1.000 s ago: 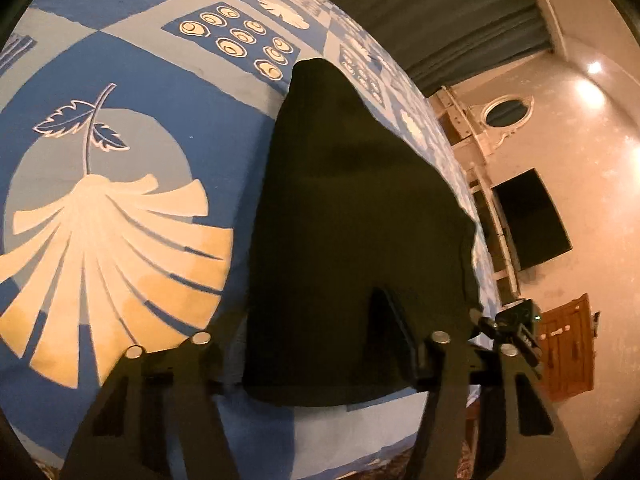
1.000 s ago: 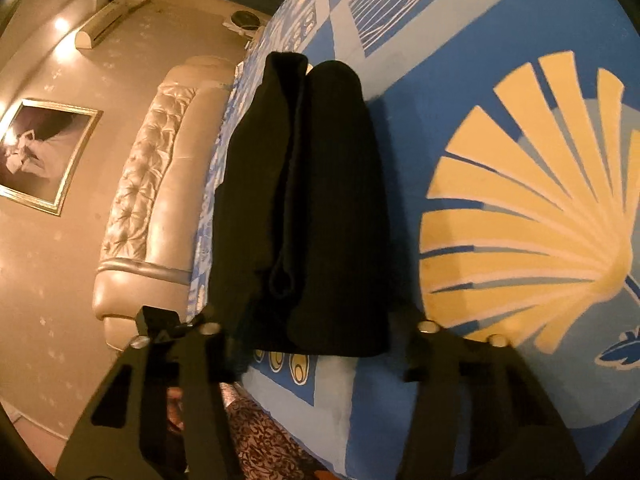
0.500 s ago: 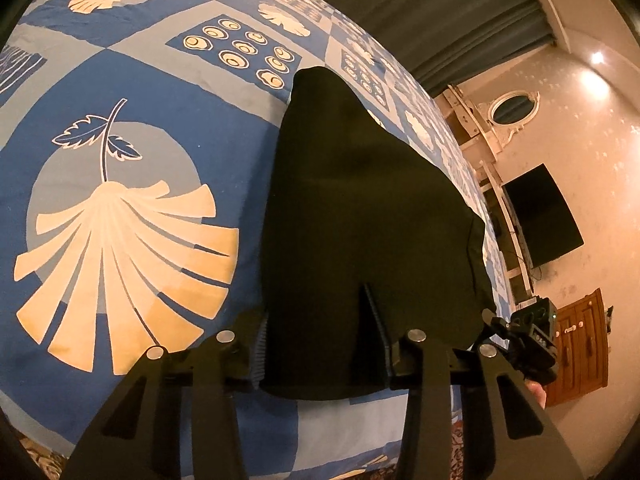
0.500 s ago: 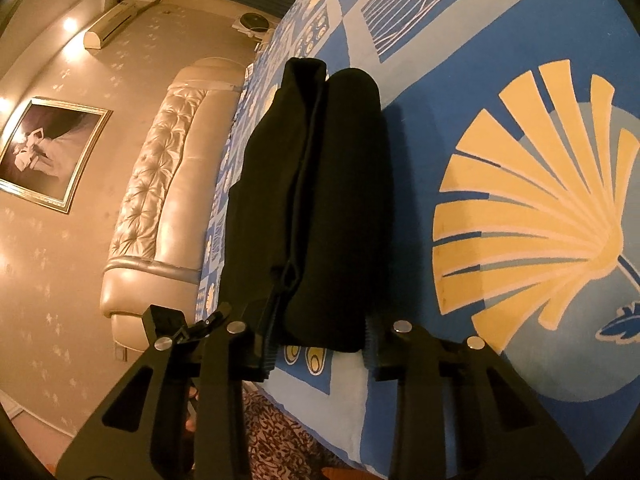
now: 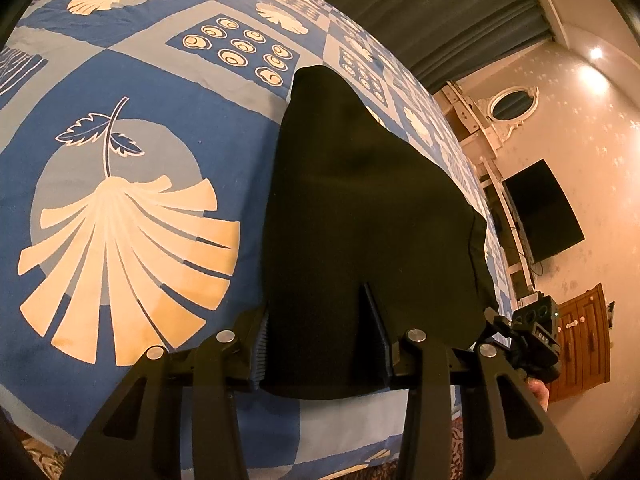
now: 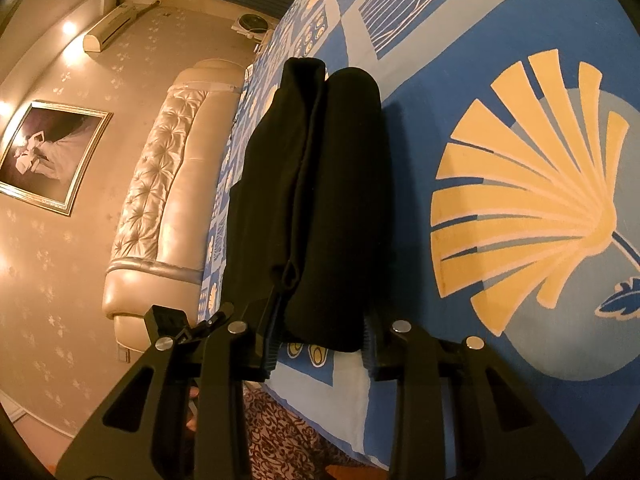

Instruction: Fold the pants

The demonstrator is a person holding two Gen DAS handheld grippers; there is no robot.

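The black pants (image 5: 360,208) lie folded into a thick bundle on the blue patterned bedspread (image 5: 120,92). In the left wrist view my left gripper (image 5: 320,344) has its jaws closed in on the near end of the bundle, one finger on top of the cloth and one at its left side. In the right wrist view the pants (image 6: 320,184) show as two rolled layers side by side. My right gripper (image 6: 318,344) pinches the near end of the bundle between both fingers.
The bed edge runs just below both grippers, with a patterned rug (image 6: 288,432) beneath. A cream tufted headboard (image 6: 168,200) and a framed picture (image 6: 48,156) are to the left. A wall TV (image 5: 540,216), a mirror (image 5: 514,102) and a wooden cabinet (image 5: 580,344) are to the right.
Both grippers' jaws have narrowed from wide open to closed on the near end of the pants bundle. The bundle itself has stayed in place on the bed.
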